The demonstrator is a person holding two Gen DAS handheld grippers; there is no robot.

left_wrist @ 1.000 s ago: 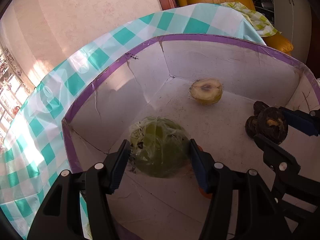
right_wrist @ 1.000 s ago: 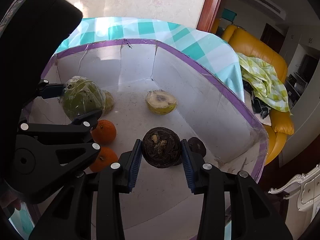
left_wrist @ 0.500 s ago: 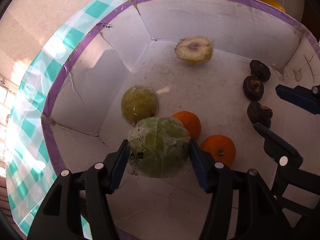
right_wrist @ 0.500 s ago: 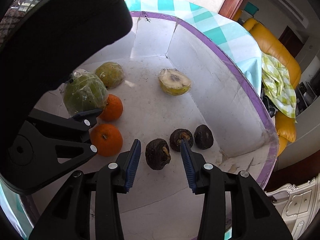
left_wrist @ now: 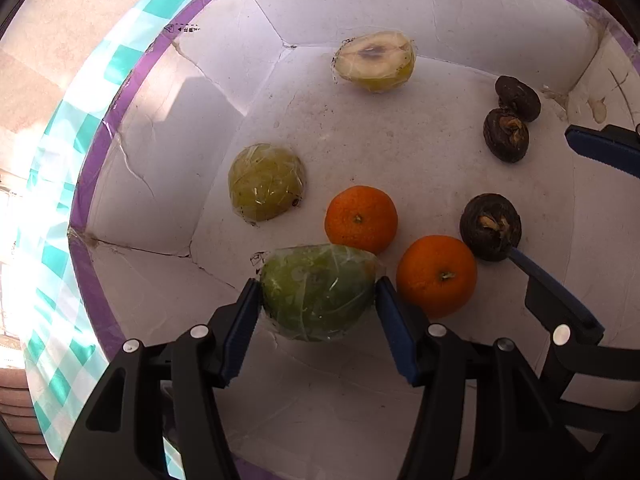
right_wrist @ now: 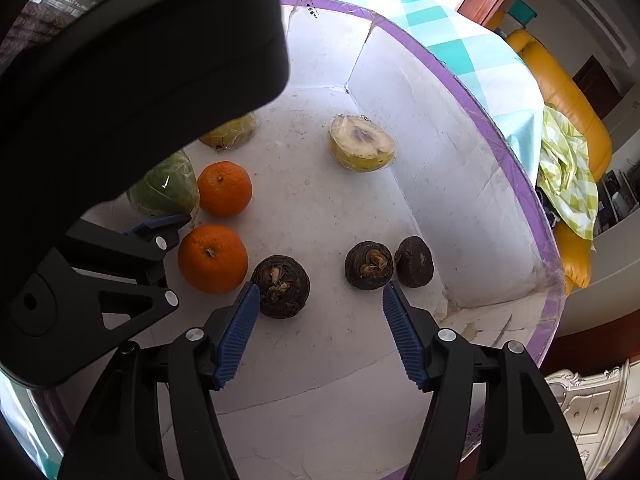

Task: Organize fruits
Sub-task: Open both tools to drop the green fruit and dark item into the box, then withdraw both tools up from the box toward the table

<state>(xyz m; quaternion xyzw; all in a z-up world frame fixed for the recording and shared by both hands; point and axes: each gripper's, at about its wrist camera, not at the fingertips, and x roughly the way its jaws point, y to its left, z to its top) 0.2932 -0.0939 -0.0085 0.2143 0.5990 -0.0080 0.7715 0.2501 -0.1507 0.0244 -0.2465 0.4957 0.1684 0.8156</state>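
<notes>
Inside a white box with a purple rim [left_wrist: 92, 288] my left gripper [left_wrist: 318, 294] is shut on a plastic-wrapped green fruit [left_wrist: 316, 294], held low over the box floor. My right gripper [right_wrist: 316, 304] has its jaws opening; a dark brown fruit [right_wrist: 282, 286] lies on the floor against the left pad, free of the right one. Two more dark fruits [right_wrist: 368, 266] [right_wrist: 414, 262] lie just beyond. Two oranges [left_wrist: 360, 218] [left_wrist: 436, 280], a wrapped yellow-green fruit [left_wrist: 264, 182] and a wrapped cut half fruit [left_wrist: 372, 60] lie on the floor.
The box stands on a teal-and-white checked tablecloth [left_wrist: 52, 208]. A yellow sofa [right_wrist: 568, 92] with a green checked cloth [right_wrist: 568, 176] is off to the right. The left gripper's black body [right_wrist: 120, 60] blocks the upper left of the right wrist view.
The right gripper's jaws spread apart and the dark fruit they held now lies on the box floor. Both grippers tipped further down; the left one keeps its hold on the green fruit.
</notes>
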